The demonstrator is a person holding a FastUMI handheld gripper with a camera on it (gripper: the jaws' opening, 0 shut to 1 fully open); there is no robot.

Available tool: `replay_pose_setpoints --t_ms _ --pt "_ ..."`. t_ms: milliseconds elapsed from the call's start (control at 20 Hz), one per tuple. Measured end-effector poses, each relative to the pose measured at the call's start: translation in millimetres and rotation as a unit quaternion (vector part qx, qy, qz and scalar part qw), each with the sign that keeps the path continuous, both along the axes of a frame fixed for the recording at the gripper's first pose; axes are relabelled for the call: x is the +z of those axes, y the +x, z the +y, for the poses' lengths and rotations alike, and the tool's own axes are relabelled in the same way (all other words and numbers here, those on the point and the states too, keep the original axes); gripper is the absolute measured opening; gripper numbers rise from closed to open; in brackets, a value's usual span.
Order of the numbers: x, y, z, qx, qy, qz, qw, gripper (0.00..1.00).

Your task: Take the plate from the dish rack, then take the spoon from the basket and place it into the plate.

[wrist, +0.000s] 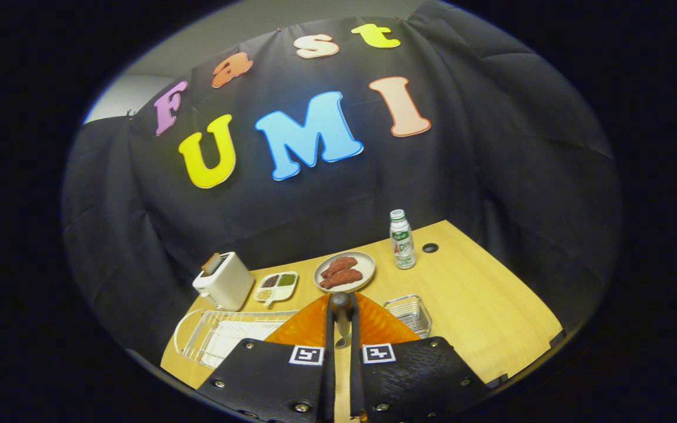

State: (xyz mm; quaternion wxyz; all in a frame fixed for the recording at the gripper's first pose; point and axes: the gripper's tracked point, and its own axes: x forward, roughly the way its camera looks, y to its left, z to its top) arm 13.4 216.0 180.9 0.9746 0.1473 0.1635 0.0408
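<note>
Hand-held gripper [342, 329] clamped on spoon [341, 311], low centre frame, above orange plate [309, 326]; dish rack [221, 335] lower left, basket [409, 312] right, on table [479, 299].

Plate [309, 326] just ahead of fingers, dish rack [209, 338] to its left, basket [410, 312] right — toaster [225, 282], sausage dish [344, 271], bottle [401, 239] behind.
</note>
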Motion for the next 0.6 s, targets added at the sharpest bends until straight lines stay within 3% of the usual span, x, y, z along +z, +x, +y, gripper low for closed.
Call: replay_pose_setpoints --t_ms 350,600 --pt "1.7 -39.9 104.9 0.118 -0.02 0.012 0.993 0.1" --pt "-21.6 -68.3 162.5 0.18 -0.04 0.032 0.982 0.1"
